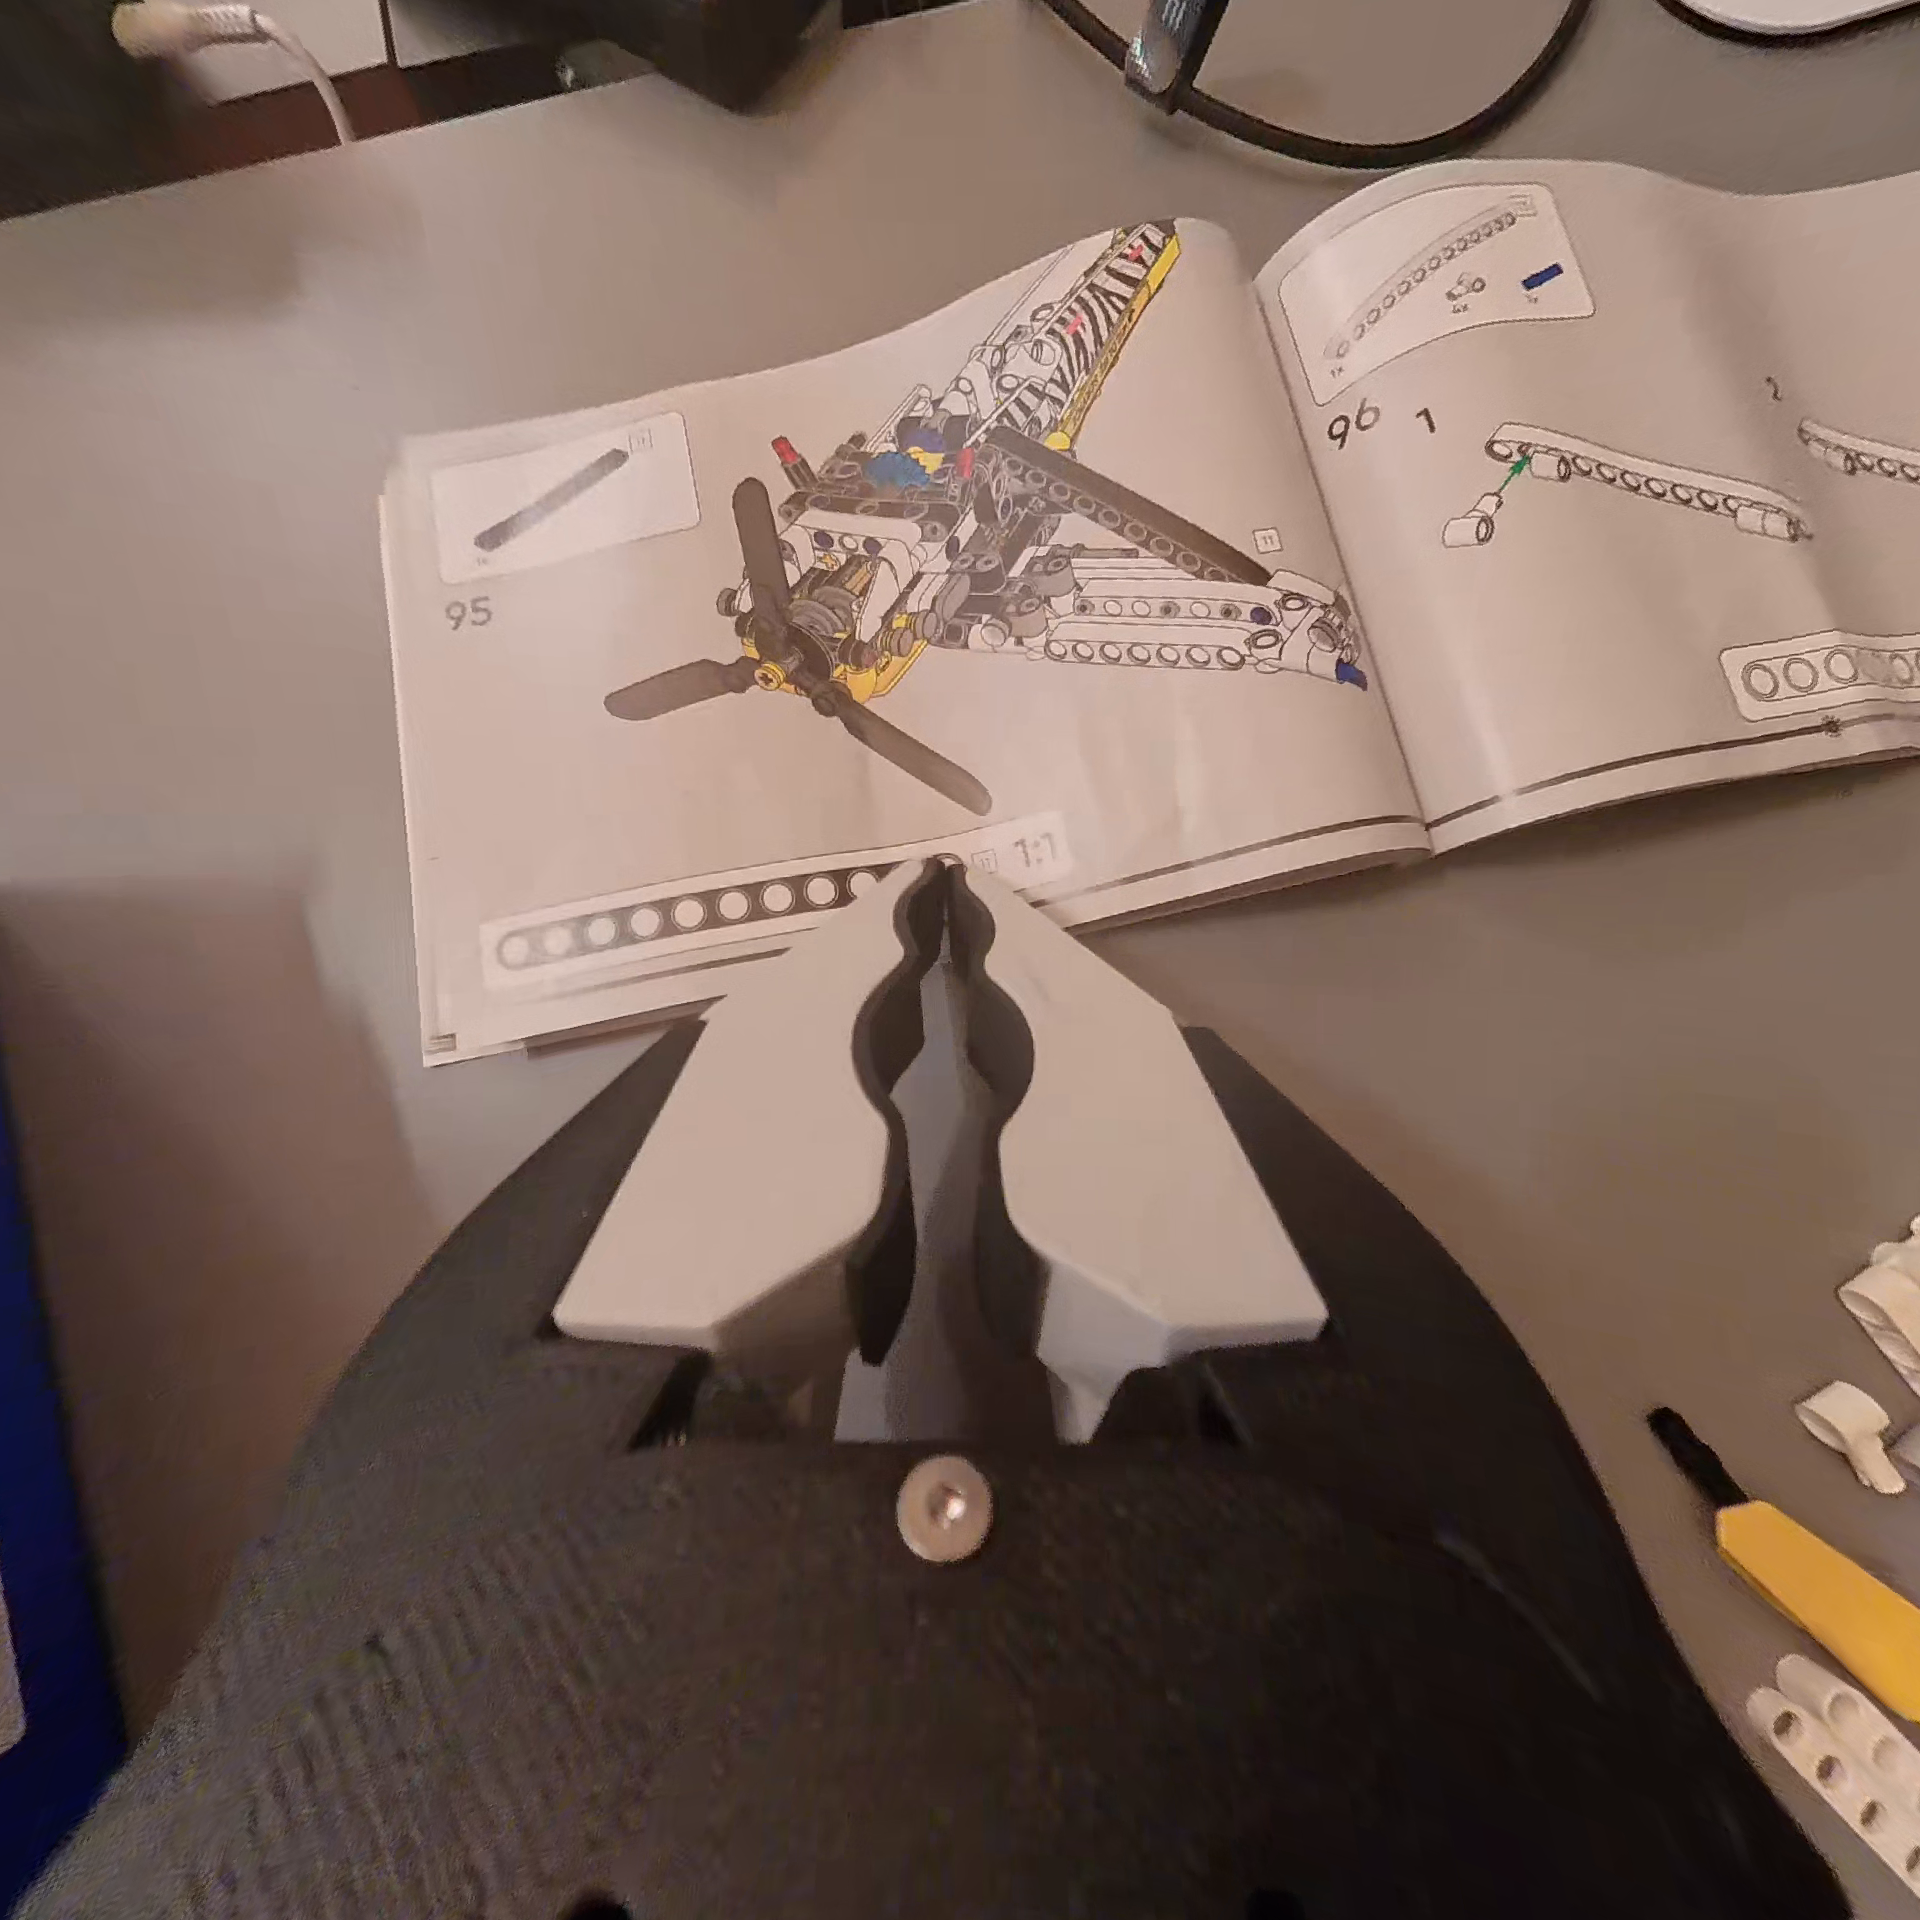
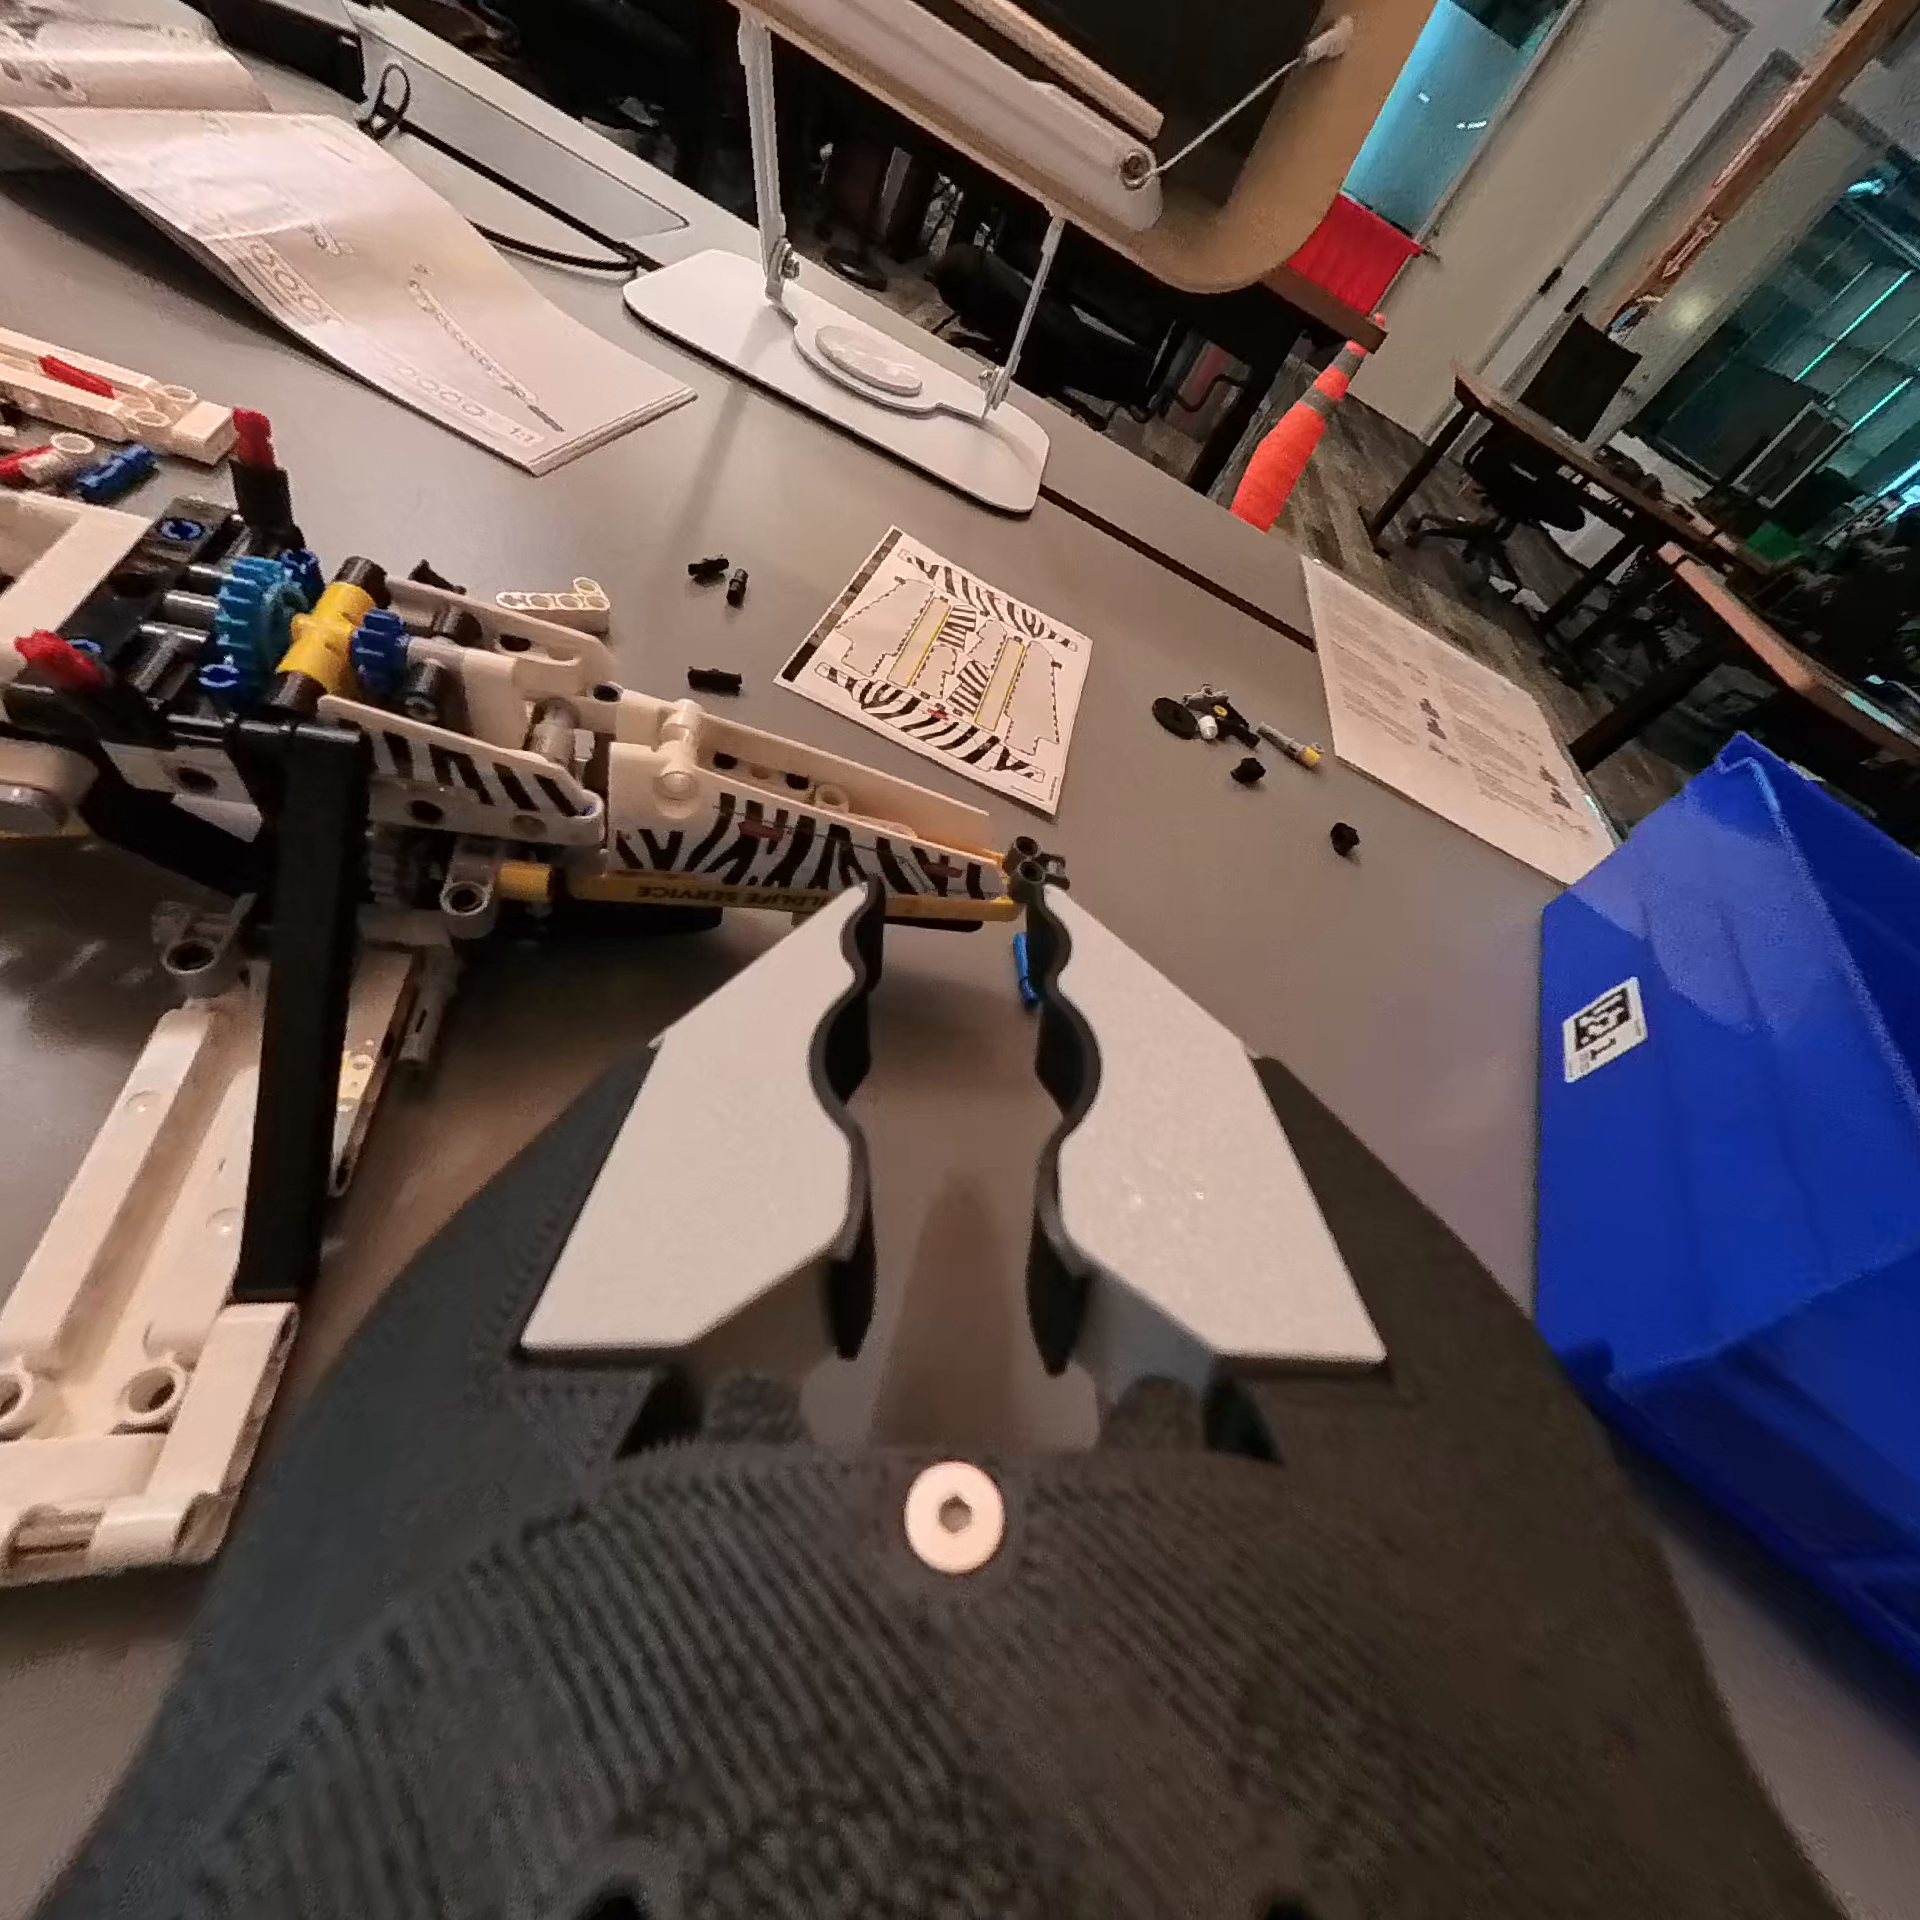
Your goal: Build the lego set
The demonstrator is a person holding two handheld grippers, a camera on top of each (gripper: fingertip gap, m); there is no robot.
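Note:
The open instruction booklet [image 1: 935, 623] lies on the grey table. My left gripper [image 1: 943, 883] is shut and empty, its tips over the booklet's near edge. In the right wrist view the partly built plane model [image 2: 468, 748] with zebra-striped panels lies at the left, with a black beam [image 2: 296, 1018] across its white wing [image 2: 135, 1299]. My right gripper [image 2: 951, 909] is open and empty, its tips just in front of the model's tail end. A small blue pin [image 2: 1023, 968] lies by the right fingertip. The booklet also shows in the right wrist view [image 2: 343, 260].
A sticker sheet [image 2: 940, 670] and several small black pins [image 2: 717, 681] lie beyond the model. A blue bin [image 2: 1745, 1143] stands at the right. A white lamp base [image 2: 831, 384] stands at the back. Loose white parts [image 1: 1839, 1745] and a yellow piece [image 1: 1808, 1590] lie at the left view's right edge. The gap from one gripper's tips to the other's is roughly 50 cm.

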